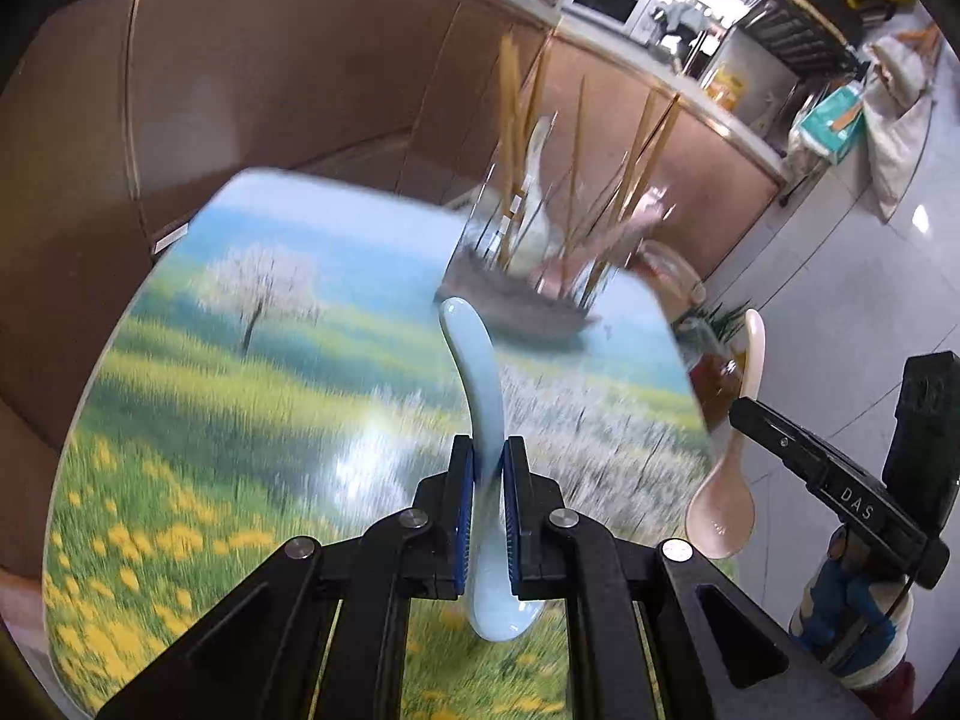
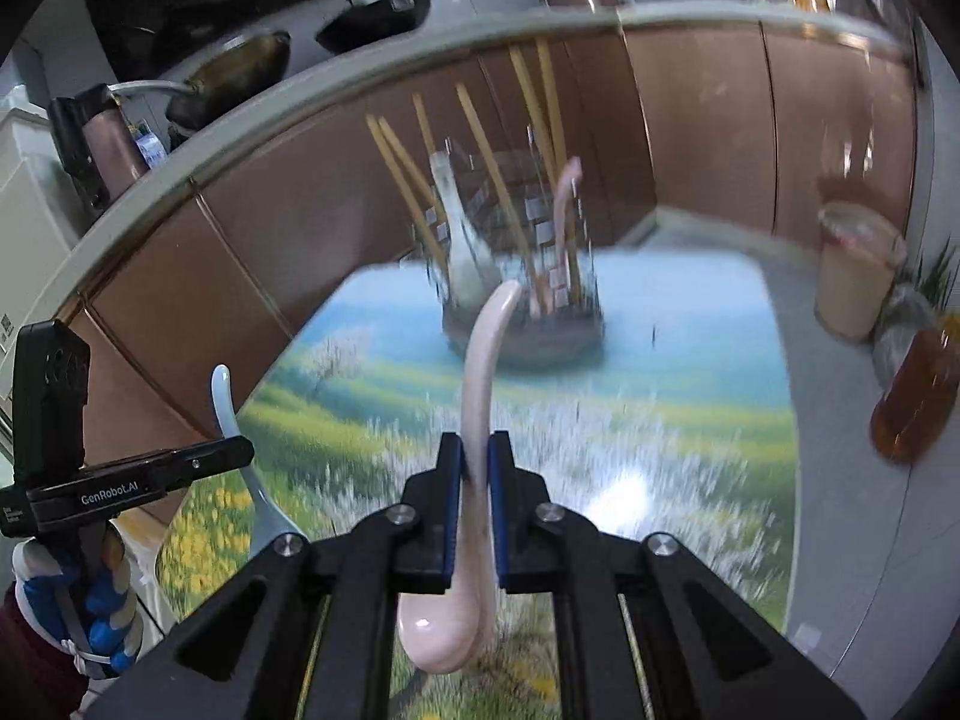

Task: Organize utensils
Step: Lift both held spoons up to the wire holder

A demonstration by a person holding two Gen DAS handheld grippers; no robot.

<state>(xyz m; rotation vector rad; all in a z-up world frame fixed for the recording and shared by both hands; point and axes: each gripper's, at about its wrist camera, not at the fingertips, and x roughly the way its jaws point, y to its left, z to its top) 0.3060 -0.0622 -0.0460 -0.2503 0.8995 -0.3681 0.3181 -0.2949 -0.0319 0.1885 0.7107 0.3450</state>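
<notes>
Currently, a pale blue ceramic soup spoon (image 1: pixel 480 438) is pinched by its handle between the blue pads of the left gripper (image 1: pixel 487 516), its bowl hanging below the jaws and its handle tip pointing away over the table (image 1: pixel 180 420), a surface printed with a meadow of yellow flowers, a white blossoming tree and blue sky. A pale pink ceramic soup spoon (image 2: pixel 474 480) is clamped in the same manner by the right gripper (image 2: pixel 475 519), bowl down near the gripper body, handle curving up and forward. Both spoons are held clear above the tabletop, over its near half. Toward the far edge of the table a clear utensil holder on a dark round base (image 2: pixel 522 300) is seen, blurred; light wooden chopsticks (image 2: pixel 528 138) are stood in it, leaning outward, together with a white spoon (image 2: pixel 456 240) and a pink spoon (image 2: pixel 561 222). In the left wrist view the right gripper (image 1: pixel 741 408) is seen off the right edge of the table with the pink spoon in its jaws; in the right wrist view the left gripper (image 2: pixel 240 450) is seen at the left edge with the blue spoon. Brown cabinet fronts (image 2: pixel 690 120) are seen behind the table, and an amber bottle (image 2: pixel 918 396) on the pale floor to the right.
</notes>
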